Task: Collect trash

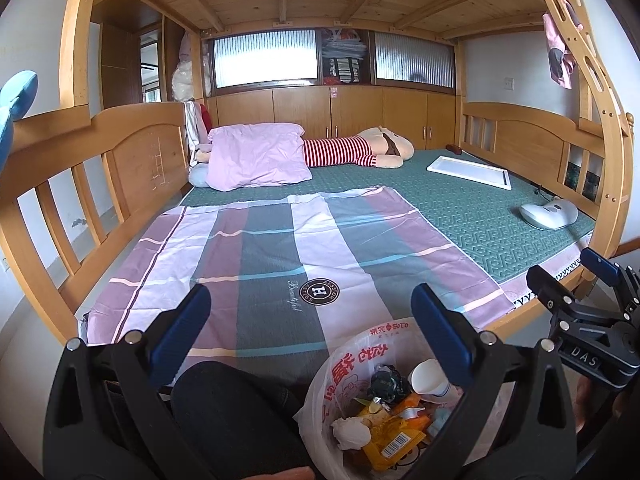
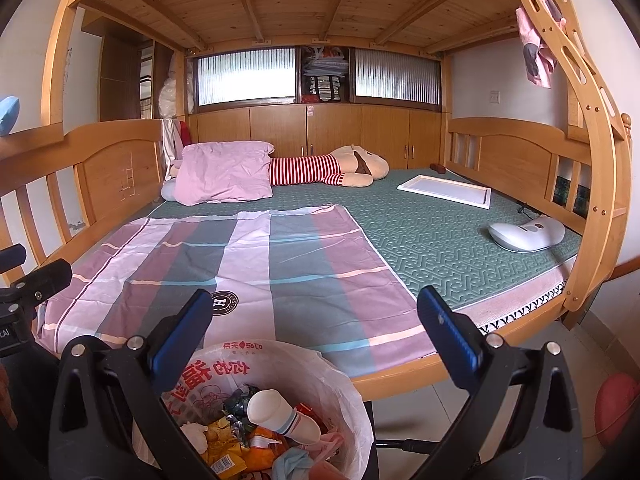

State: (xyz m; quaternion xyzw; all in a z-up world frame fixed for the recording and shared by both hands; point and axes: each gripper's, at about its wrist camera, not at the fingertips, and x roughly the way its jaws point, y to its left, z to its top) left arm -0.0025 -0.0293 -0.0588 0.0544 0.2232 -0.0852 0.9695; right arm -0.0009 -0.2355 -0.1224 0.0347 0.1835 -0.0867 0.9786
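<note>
Left claw [image 1: 310, 326]: wide open, blue-padded fingers [image 1: 182, 330] spread apart, nothing between them; held above the near edge of the bed, the bin at 5 o'clock below it.
Right claw [image 2: 314, 330]: wide open too, empty; blue pads [image 2: 450, 334] spread over the bin's rim and the foot of the bed.
Trash bin [image 2: 348, 396]: round pail lined with a white plastic bag printed with red characters, on the floor just beside the bed's near rail; at 6 o'clock in the right wrist view, 5 o'clock in the left.
Bin contents: white paper cup with a blue and red stripe [image 2: 280, 414] lying on its side on top; yellow and orange snack wrappers [image 1: 390, 432]; crumpled white tissue [image 1: 350, 432]; dark crinkled foil [image 1: 386, 380]; light blue wad [image 2: 294, 464].
Bed: wooden bunk frame [image 1: 132, 152] with a green patterned mat [image 1: 480, 216].
On the bed: pink, grey and white checked sheet [image 1: 280, 256] spread at the near left; pink pillow [image 1: 256, 156] at 11 o'clock; plush toy in red and white stripes [image 1: 352, 150] at 12 o'clock, touching the pillow; flat white framed panel [image 1: 468, 172] at 1 o'clock; white rounded device [image 1: 550, 212] at 2 o'clock near the rail.
Person: dark-trousered knee [image 1: 236, 412] at 7 o'clock in the left wrist view, beside the bin.
</note>
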